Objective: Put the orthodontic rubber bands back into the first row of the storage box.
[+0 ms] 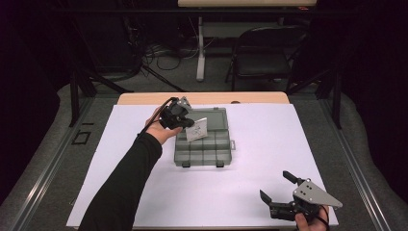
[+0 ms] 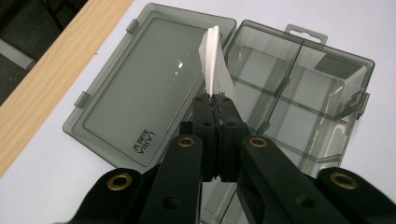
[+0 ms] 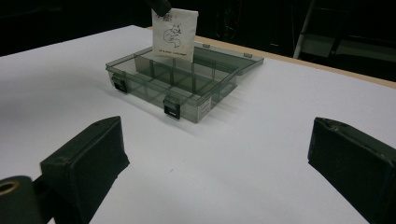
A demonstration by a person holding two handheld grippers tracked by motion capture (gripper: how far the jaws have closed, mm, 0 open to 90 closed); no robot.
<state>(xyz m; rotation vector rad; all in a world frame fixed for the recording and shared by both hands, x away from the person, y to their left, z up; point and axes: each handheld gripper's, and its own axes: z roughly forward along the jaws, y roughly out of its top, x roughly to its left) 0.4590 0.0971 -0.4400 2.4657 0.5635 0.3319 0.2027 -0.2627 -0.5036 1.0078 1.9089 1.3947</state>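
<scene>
A smoky grey plastic compartment box [image 1: 204, 144] lies open on the white table cover, its lid [image 2: 140, 88] folded flat toward the far edge. My left gripper [image 1: 185, 121] hangs over the box's far-left part, shut on a small white packet [image 1: 197, 129] with a drawn animal on it [image 3: 175, 35]. The packet [image 2: 215, 65] stands edge-on between the jaws, above the divided compartments [image 2: 299, 93]. My right gripper [image 1: 275, 186] rests near the table's front right, jaws wide open with nothing between them, well short of the box [image 3: 182, 84].
The white cover [image 1: 269, 139] has a wooden table edge [image 1: 207, 97] showing behind it. A folding chair [image 1: 262, 53] and a desk leg with cables stand on the floor beyond. The box's compartments look bare.
</scene>
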